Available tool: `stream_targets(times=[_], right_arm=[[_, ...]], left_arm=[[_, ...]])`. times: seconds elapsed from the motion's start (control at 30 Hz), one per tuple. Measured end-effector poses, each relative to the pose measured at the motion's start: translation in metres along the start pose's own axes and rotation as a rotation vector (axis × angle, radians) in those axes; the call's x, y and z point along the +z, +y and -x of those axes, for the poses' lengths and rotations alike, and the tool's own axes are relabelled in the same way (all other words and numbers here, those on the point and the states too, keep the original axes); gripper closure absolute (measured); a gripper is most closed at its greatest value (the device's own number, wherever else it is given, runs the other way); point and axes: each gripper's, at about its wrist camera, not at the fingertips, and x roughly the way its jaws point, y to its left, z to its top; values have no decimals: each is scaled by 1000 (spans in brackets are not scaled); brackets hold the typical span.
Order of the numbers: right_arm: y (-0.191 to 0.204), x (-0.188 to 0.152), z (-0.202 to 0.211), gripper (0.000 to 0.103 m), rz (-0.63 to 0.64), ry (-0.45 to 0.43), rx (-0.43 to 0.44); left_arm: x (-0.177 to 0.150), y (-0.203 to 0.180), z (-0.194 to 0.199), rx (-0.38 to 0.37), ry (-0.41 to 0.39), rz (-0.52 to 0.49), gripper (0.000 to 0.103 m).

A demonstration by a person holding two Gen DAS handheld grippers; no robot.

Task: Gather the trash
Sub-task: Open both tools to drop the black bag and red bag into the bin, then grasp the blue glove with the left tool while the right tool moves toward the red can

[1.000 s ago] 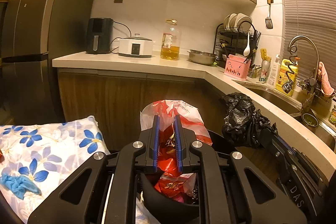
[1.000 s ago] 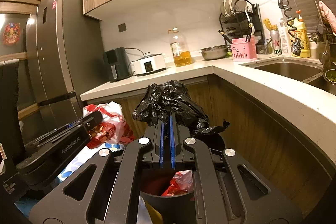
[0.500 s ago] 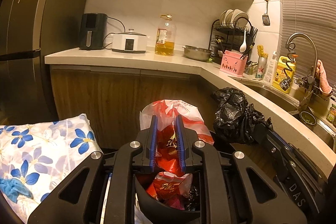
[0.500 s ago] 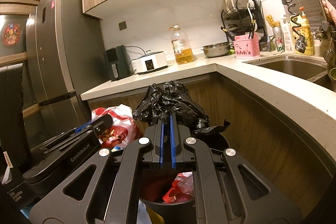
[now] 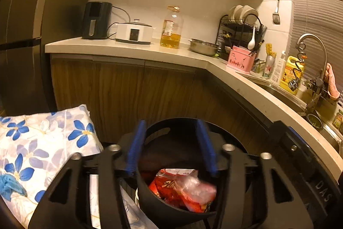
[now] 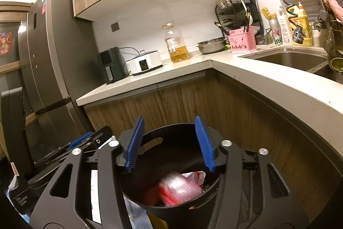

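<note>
A black round bin stands on the floor right under both grippers. In it lies a red and clear plastic bag of trash, blurred in the right wrist view. My left gripper hangs over the bin, its jaws opening, with nothing between its blue pads. My right gripper is over the same bin, jaws opening too and nothing between them. The black bag is not to be made out in either view. Each gripper shows at the edge of the other's view: right, left.
A blue-flowered cloth lies left of the bin. Wooden cabinets and an L-shaped counter stand close behind and to the right, with a sink, an oil bottle and appliances. A tall fridge is at the left.
Both grippers went from shut to open. The red bag dropped out of the left jaws into the bin. The black bag left the right jaws and went out of sight.
</note>
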Motion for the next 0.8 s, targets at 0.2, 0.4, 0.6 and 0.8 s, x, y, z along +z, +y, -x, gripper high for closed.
stream_targets(times=[0.2, 0.4, 0.6, 0.8], right_arm=[[3, -4, 7, 35, 8, 4, -5], [10, -11, 18, 23, 16, 1, -3], [23, -21, 29, 23, 18, 13, 24], [46, -35, 36, 23, 25, 37, 72]], left_arm=[[-7, 14, 16, 65, -15, 24, 17], [-24, 36, 50, 218, -49, 23, 6], [-39, 68, 88, 352, -61, 57, 6], [-50, 107, 124, 471, -95, 95, 6]])
